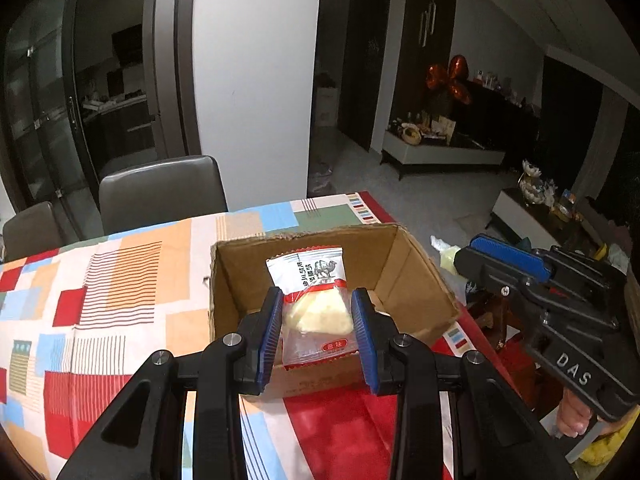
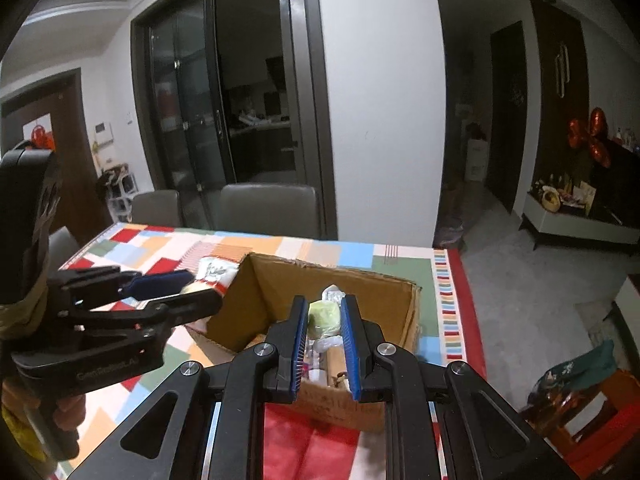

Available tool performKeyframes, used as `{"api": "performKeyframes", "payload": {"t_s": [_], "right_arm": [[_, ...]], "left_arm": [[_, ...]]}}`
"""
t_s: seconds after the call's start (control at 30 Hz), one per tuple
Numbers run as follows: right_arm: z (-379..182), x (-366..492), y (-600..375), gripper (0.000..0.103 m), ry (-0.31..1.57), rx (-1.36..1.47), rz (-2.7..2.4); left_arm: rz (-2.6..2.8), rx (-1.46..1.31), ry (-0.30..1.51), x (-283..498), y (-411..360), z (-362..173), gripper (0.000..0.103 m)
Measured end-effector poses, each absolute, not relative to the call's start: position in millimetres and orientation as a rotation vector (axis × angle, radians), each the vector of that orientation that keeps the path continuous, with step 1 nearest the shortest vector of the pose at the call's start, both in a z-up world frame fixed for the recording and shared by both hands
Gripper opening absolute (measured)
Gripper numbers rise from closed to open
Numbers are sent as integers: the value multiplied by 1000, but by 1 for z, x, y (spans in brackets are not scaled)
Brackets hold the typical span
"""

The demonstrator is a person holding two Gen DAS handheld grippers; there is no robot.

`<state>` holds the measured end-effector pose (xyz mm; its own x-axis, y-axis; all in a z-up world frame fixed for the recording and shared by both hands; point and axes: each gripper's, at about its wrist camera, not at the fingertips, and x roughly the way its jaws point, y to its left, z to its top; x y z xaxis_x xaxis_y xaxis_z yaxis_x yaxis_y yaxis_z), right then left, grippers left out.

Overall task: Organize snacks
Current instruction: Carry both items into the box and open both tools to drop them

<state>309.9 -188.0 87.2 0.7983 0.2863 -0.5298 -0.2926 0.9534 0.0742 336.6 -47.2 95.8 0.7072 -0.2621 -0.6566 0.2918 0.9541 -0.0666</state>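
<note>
The left gripper (image 1: pixel 316 330) is clenched on a white-and-red plastic snack packet with a camel printed on it (image 1: pixel 316 300), its 2 blue pads pressing the sides of the pale, rounded cheese-like piece inside. The packet hangs over the open brown cardboard box (image 1: pixel 416 280), which sits at the right end of the patchwork tablecloth in red, orange and blue (image 1: pixel 120 280).

The right gripper (image 2: pixel 325 332) is clamped on a small clear-wrapped snack with a pale green filling (image 2: pixel 322 316), also above the box; a few other wrapped items lie on the box floor, too blurred to name.

Both snacks look light, so weight should be no trouble. The film wrappers are likely slick and crinkly, and the sealed flat ends will fold if pinched alone. The surest hold is across the thick middle, where the filling gives the pads something firm; that is where both grips sit now. The pale piece looks fairly soft, so a hard squeeze could dent or crumble it. The green one is smaller and its wrapper looser, so it may twist or slip out sideways if tilted.
</note>
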Motion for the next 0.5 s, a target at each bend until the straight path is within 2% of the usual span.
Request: {"api": "performKeyframes", "payload": {"t_s": [0.2,0.23,0.27,0.3,0.33,0.37,0.43,0.5], "right_arm": [[82,334,-189,19,644,11,318],[80,338,-190,19,658,21,317],[78,341,-192,20,667,26,308],[77,344,-195,27,681,30,298],[75,346,-195,41,694,37,290],[74,348,-196,46,702,41,282],[72,347,-199,49,711,38,252],[70,342,-199,49,719,26,247]], "left_arm": [[-287,55,756,357,-54,89,38],[-281,54,761,360,-55,88,41],[-277,51,767,361,-55,87,51],[-270,46,769,361,-54,86,58],[-258,44,763,361,-54,86,64],[-242,49,757,359,-53,85,64],[-219,62,751,354,-51,85,65],[-186,75,747,346,-50,85,71]]}}
